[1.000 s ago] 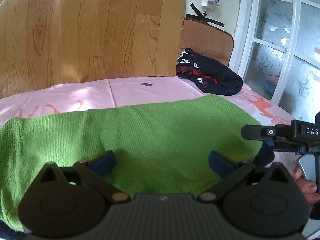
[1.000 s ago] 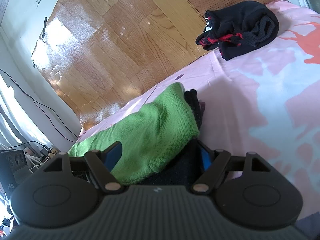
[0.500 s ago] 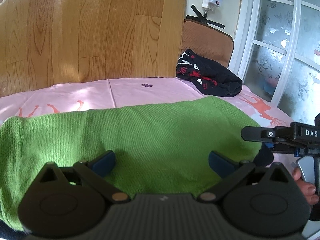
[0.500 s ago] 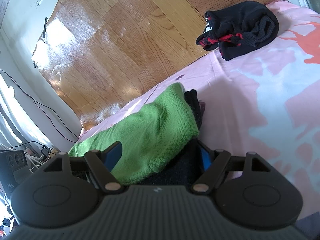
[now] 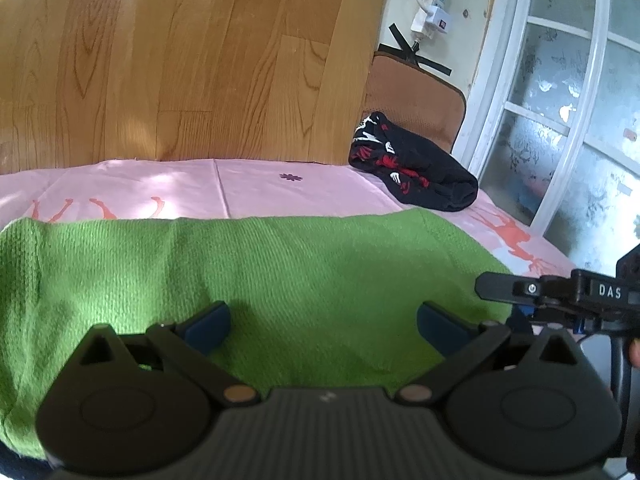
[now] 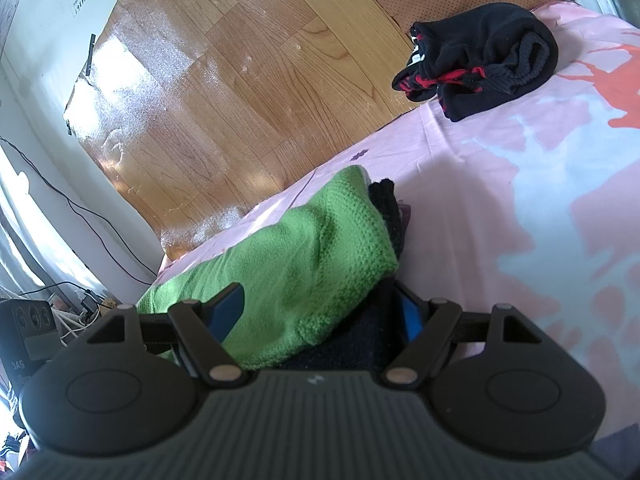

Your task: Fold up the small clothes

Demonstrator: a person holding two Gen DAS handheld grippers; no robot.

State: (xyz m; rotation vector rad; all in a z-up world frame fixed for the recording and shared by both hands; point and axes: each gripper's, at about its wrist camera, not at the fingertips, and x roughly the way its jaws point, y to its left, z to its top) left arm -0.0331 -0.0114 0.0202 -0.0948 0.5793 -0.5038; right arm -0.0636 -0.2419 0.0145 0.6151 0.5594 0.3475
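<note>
Green knit garment [image 5: 280, 280] lies folded on the pink sheet [image 5: 256, 180], right under my left gripper [image 5: 322, 322] — jaws spread wide over it, clamped on nothing. My right gripper [image 6: 320, 308] sits at the garment's end, fingers apart with the green edge and a dark layer [image 6: 352, 344] beneath it between them, not pinched. Ahead of both grippers, well apart — a bundled black-and-red garment [image 6: 480, 52] by the wood-grain wall [image 5: 180, 60].
</note>
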